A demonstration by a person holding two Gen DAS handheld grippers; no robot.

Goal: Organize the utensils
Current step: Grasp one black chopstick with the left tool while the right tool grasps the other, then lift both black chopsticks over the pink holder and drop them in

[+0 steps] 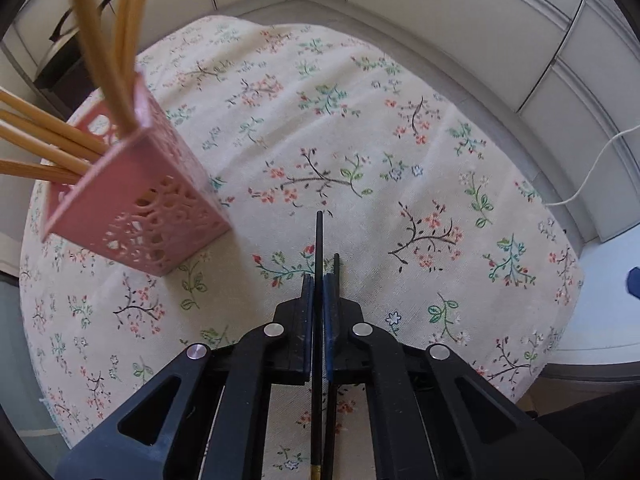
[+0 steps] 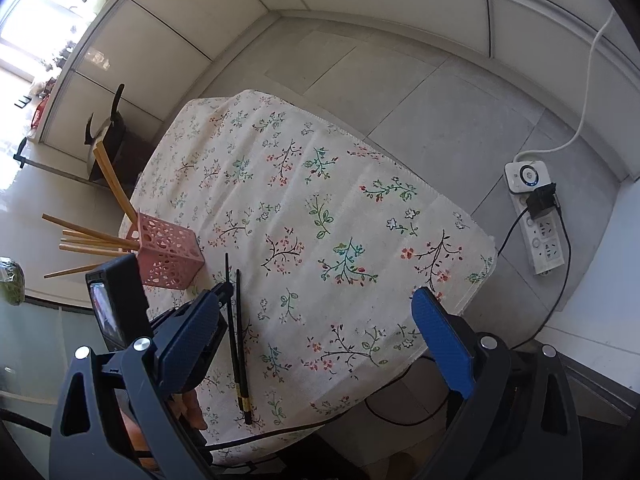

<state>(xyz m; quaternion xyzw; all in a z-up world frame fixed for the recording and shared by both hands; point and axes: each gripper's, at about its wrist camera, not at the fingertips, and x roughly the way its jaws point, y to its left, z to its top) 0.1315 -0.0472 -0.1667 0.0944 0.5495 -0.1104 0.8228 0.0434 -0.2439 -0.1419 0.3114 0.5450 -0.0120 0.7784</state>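
Matt floral cloth (image 1: 360, 128), perforated plastic holder (image 1: 152, 208)

The left wrist view sits low and close over the counter (image 1: 360, 128), looking forward along the left claw (image 1: 319, 280) with the holder (image 1: 136, 200) near on its left. The right wrist view looks down from higher and farther back (its right claw (image 2: 320, 304) frames the cloth). Both share the counter, holder (image 2: 166, 254) and black chopsticks (image 2: 237, 332).
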